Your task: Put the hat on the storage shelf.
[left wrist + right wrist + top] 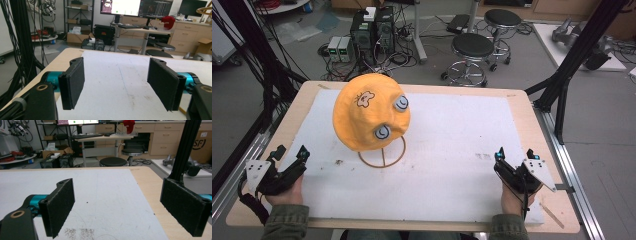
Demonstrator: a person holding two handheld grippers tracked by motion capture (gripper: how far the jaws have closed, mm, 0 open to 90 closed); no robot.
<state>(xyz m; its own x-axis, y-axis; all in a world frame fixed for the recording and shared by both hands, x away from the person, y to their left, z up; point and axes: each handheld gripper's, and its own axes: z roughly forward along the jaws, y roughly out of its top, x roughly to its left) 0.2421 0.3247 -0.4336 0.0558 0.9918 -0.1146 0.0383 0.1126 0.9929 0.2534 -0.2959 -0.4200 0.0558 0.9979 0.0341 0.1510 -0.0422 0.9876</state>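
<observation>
Both the left hand-held gripper (289, 155) and right hand-held gripper (514, 152) gape wide, holding nothing; the yellow hat (371, 112) (on its wire stand (382, 156)) sits between them on the worktop (462, 135).

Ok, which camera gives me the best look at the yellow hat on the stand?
The high view: the yellow hat sits whole on its wire stand, between and beyond both grippers. The left gripper view and the right gripper view look past open jaws at bare white table cover.
</observation>
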